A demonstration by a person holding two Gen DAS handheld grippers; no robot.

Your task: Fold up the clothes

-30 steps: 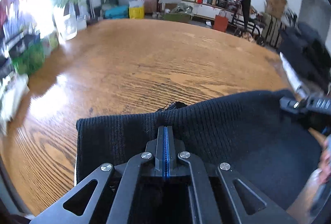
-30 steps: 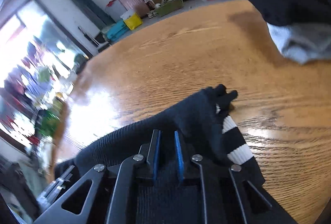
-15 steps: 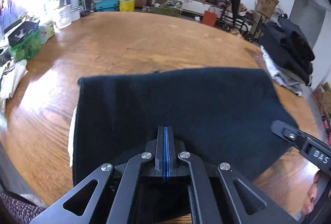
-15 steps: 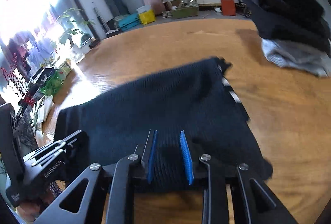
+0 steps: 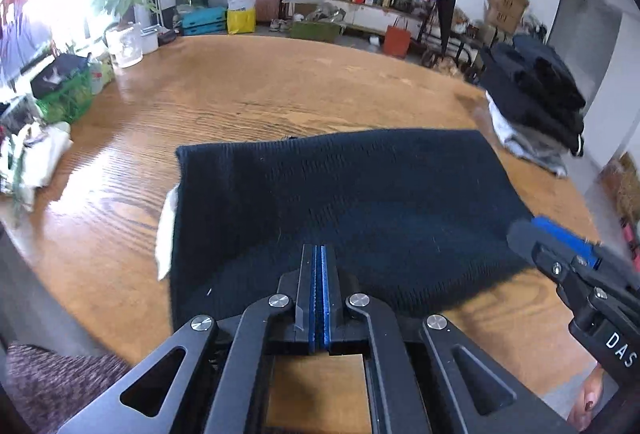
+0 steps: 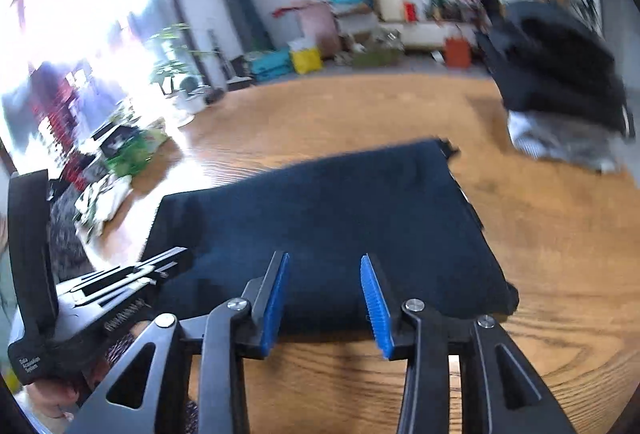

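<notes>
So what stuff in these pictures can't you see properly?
- Left wrist view: the white cloth under the black sweater is mostly covered.
- Left wrist view: the right gripper is cut off by the edge.
- Right wrist view: the pile of clothes is blurred; pieces can't be counted.
- Both views: the things by the back wall are too small to name.

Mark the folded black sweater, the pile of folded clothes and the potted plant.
folded black sweater (image 5: 360, 193), left wrist view, middle of its top face.
pile of folded clothes (image 5: 536, 89), left wrist view, dark garment on top of the pile.
potted plant (image 5: 126, 43), left wrist view, its white pot.
</notes>
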